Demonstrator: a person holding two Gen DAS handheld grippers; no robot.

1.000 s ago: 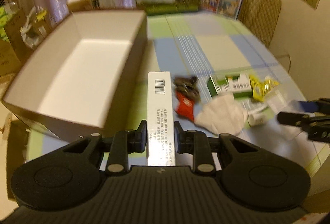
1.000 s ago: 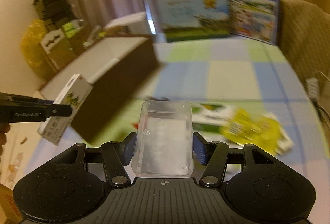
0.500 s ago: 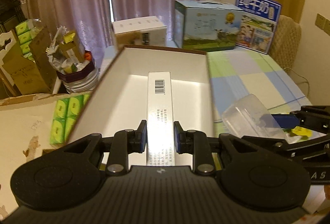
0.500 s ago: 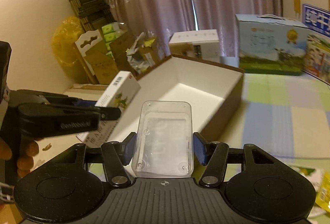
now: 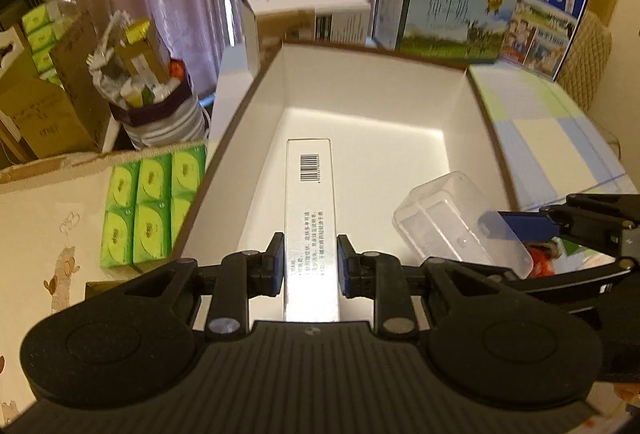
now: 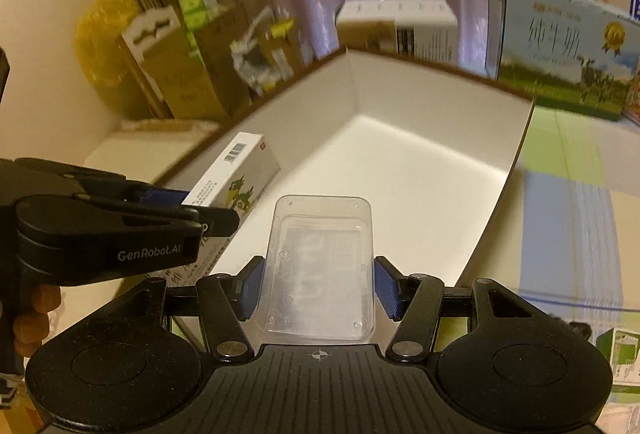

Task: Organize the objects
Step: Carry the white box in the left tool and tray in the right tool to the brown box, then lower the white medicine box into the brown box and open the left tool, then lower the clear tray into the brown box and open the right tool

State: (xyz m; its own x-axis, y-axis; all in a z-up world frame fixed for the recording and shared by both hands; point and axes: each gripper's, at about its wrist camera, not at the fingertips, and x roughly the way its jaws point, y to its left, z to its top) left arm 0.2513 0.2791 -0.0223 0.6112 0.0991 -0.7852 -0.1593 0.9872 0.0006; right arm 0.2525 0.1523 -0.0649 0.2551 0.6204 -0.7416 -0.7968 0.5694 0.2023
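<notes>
My left gripper [image 5: 311, 260] is shut on a long white carton with a barcode [image 5: 310, 202] and holds it over the near end of the big white-lined box [image 5: 360, 106]. The carton also shows in the right wrist view [image 6: 234, 182], with a green bird print. My right gripper [image 6: 318, 284] is shut on a clear plastic case [image 6: 320, 266], over the box [image 6: 400, 162] near its right wall. The case also shows in the left wrist view [image 5: 456, 222]. The box floor looks bare.
Milk cartons [image 5: 440, 14] and a white box [image 5: 304, 14] stand behind the big box. Green tissue packs [image 5: 148, 202] and a bin of clutter [image 5: 148, 90] lie to the left. The checked tablecloth [image 5: 552, 138] with loose packets [image 6: 618, 354] is to the right.
Both grippers have swung left from the loose packets on the table to over the open box, each still holding its item. They have moved slightly further in and lower.
</notes>
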